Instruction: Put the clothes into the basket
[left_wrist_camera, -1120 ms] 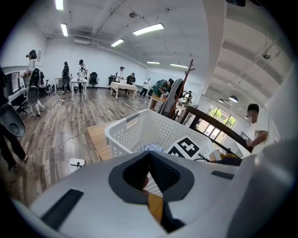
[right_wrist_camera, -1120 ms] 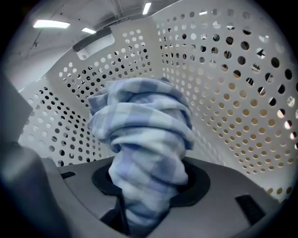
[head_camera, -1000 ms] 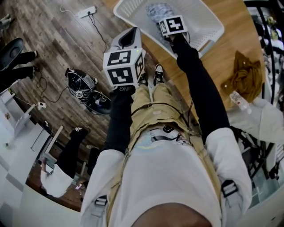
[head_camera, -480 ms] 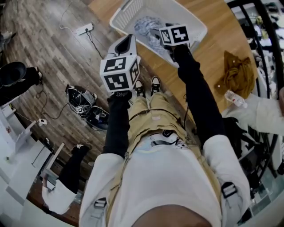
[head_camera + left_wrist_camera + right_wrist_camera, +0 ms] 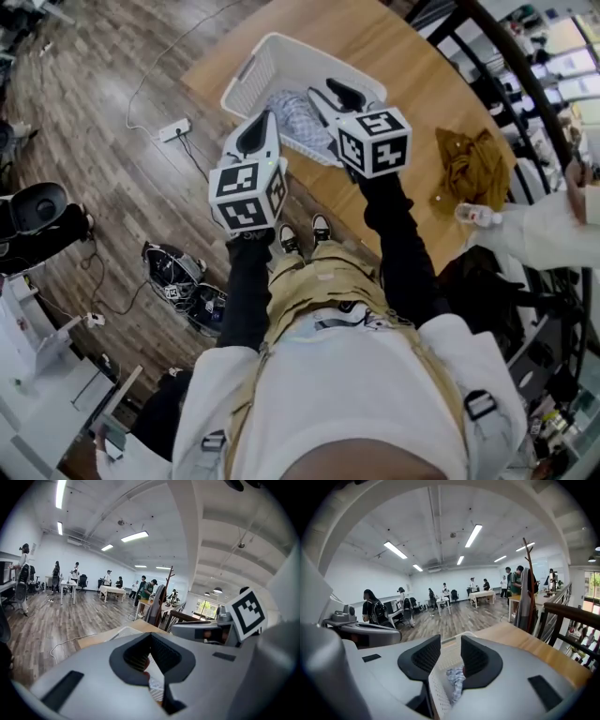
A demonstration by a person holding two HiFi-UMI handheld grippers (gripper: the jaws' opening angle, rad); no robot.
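A white mesh basket (image 5: 251,67) stands on the wooden table (image 5: 412,56). Inside it lies a blue-and-white checked cloth (image 5: 292,114), also seen through the right gripper's jaws (image 5: 454,679). My right gripper (image 5: 330,97) hovers over the basket's near side. Its jaws (image 5: 451,641) are closing with nothing between them. My left gripper (image 5: 258,131) hangs at the basket's near left corner. Its tips (image 5: 150,637) are together and hold nothing. A brown garment (image 5: 467,167) lies crumpled on the table to the right of the basket.
A clear bottle (image 5: 476,216) lies by the brown garment, and a person's sleeve (image 5: 548,234) reaches in at the right. A power strip (image 5: 175,129) with cable is on the plank floor at the left. Dark railing bars (image 5: 497,56) border the table on the right.
The right gripper has come up out of the basket and back toward me, leaving the checked cloth lying inside. The left gripper has shifted slightly forward to the basket's edge.
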